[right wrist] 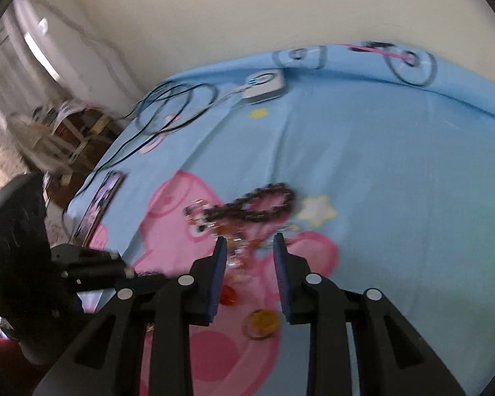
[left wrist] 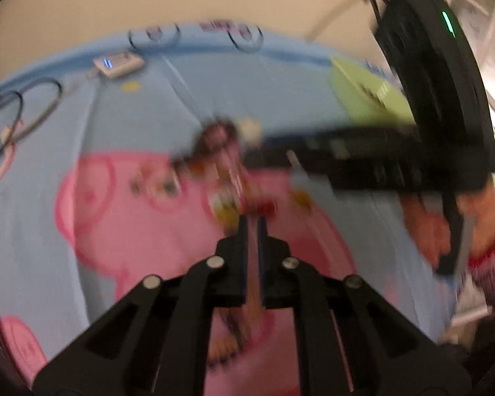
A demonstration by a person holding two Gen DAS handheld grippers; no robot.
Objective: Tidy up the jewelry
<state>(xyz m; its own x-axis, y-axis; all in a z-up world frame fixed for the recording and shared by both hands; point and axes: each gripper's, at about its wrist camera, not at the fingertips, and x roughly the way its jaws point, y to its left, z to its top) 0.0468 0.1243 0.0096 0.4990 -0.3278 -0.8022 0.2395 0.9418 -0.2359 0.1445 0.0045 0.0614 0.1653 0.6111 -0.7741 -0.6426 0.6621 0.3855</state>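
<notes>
A tangle of jewelry (left wrist: 221, 171) lies on the pink pig print of a blue bedsheet (left wrist: 148, 105). In the right wrist view it shows as a dark bead bracelet (right wrist: 257, 204) with small bright beads, a red-orange piece (right wrist: 229, 295) and an amber ring (right wrist: 260, 321) nearer me. My left gripper (left wrist: 253, 224) is shut, with a blurred brown beaded strand (left wrist: 252, 300) pinched between its pads. My right gripper (right wrist: 250, 242) stands open just above the near end of the pile, its pads touching nothing. The frames are blurred.
A pale green box (left wrist: 369, 92) sits on the sheet at the right. A white device (right wrist: 264, 84) with coiled black cables (right wrist: 171, 109) lies at the far edge, and a phone (right wrist: 102, 198) at the left edge. A hand (left wrist: 425, 231) holds the right gripper.
</notes>
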